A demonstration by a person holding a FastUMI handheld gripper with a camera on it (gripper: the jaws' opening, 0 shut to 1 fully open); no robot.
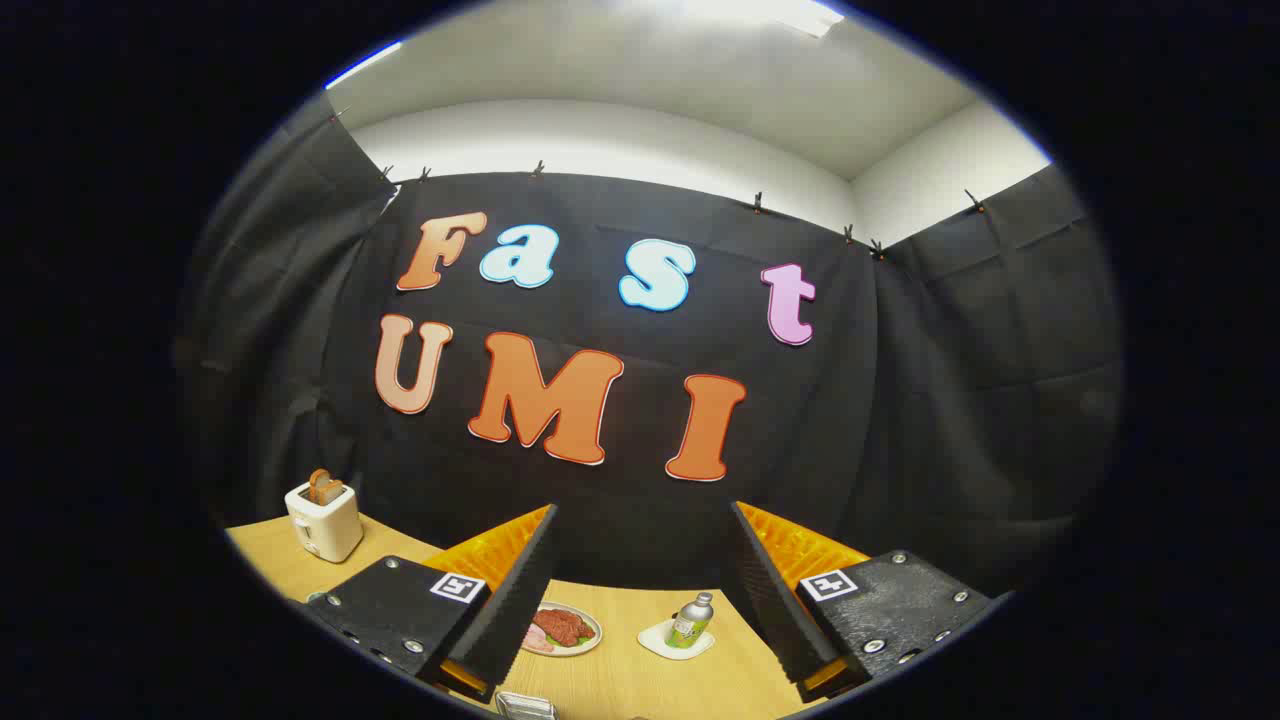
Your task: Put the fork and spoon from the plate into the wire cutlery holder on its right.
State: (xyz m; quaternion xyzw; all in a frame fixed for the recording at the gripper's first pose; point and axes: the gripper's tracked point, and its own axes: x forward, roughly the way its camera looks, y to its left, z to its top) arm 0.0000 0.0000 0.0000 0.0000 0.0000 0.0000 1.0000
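My gripper (642, 520) is held up high, aimed at the booth's back wall, with its fingers (515, 590) wide apart and nothing between them. Far below, between the fingers, lies a wooden table (620, 680). At the very bottom, just by the left finger, a bit of shiny wire or metal thing (525, 706) peeks in; I cannot tell what it is. Fork, spoon and their plate are hidden from this angle.
A small plate of meat and greens (563, 630) sits on the table beside the left finger. A bottle on a white coaster (688, 625) stands to its right. A white toaster with toast (324, 518) stands at the far left of the table.
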